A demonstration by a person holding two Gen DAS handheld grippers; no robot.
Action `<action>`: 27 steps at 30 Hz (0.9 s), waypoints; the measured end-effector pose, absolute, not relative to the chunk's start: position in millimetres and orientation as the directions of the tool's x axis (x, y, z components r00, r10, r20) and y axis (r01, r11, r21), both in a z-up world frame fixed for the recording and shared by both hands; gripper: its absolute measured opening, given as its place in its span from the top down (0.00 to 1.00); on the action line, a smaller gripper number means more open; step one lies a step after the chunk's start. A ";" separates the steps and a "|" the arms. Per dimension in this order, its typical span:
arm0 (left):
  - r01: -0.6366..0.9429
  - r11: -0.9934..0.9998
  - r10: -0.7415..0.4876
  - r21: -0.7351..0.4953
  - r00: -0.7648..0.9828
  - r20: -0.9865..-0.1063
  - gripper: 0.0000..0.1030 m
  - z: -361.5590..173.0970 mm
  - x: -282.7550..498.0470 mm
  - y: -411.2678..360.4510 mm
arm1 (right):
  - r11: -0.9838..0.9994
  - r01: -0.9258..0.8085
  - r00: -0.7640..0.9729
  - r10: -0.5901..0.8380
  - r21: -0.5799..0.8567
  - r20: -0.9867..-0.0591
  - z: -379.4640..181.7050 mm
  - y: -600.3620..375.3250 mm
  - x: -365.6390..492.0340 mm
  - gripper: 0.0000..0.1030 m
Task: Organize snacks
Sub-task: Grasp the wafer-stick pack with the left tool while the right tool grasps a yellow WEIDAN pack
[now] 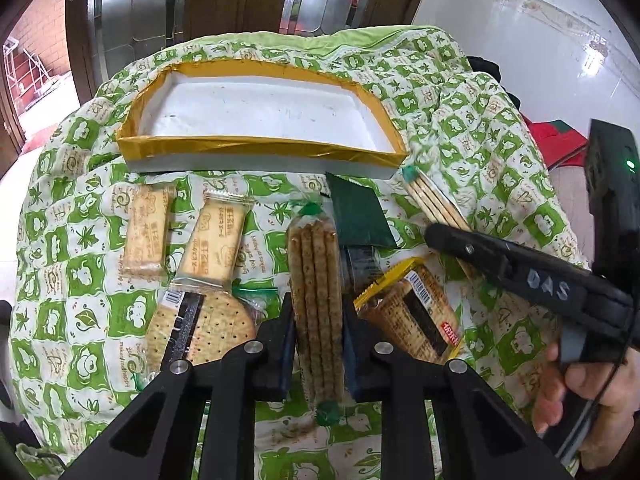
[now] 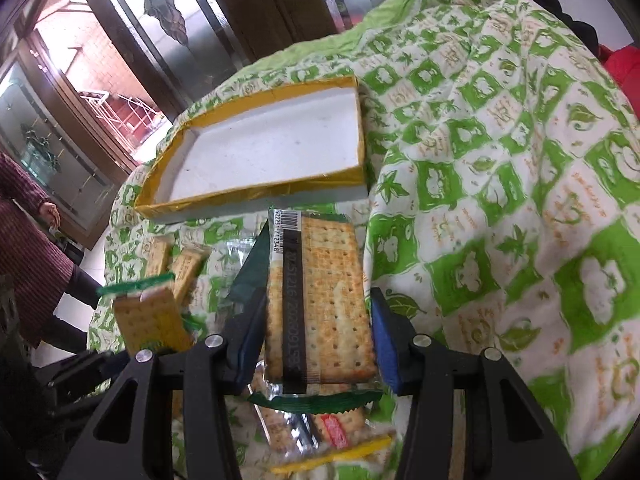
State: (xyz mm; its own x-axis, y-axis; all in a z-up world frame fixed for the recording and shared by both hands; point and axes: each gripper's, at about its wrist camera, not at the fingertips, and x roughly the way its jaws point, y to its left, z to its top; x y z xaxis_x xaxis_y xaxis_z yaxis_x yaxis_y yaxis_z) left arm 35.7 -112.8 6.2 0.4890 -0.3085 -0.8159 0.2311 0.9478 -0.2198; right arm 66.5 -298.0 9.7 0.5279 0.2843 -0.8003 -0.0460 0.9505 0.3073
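Both pictures are bright with soft daylight, and the most light comes in through the glass doors point(image 1: 132, 12) at the back and bounces off the shiny white floor point(image 1: 552, 40) on the right. The white inside of the tray point(image 1: 256, 116) looks so bright it is nearly washed out, and only small soft shadows sit under the snack packs. The round lens bends straight lines near the edges and leaves the corners black, and in the right wrist view the pack point(image 2: 150, 322) at the lower left and the yellow wrapper point(image 2: 332, 456) at the bottom look smeared and blurry.
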 end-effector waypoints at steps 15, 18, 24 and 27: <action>0.235 0.943 -0.322 -0.235 0.472 -0.821 0.81 0.2 32.9 -120.5 | 0.965 -0.068 0.470 0.256 0.255 -0.845 14.9 -294.0 49.4 0.83; 0.237 0.943 -0.323 -0.235 0.471 -0.821 0.81 -0.7 32.9 -122.1 | 0.973 -0.027 0.483 0.215 0.231 -0.849 12.9 -299.4 50.3 0.50; 0.240 0.940 -0.331 -0.244 0.458 -0.825 0.81 -6.1 33.5 -126.3 | 0.993 -0.002 0.426 0.104 0.114 -0.899 0.1 -304.0 60.0 0.46; 0.240 0.939 -0.333 -0.246 0.452 -0.828 0.81 -8.1 34.2 -126.4 | 1.000 0.013 0.377 0.019 0.025 -0.926 -16.1 -301.2 67.5 0.41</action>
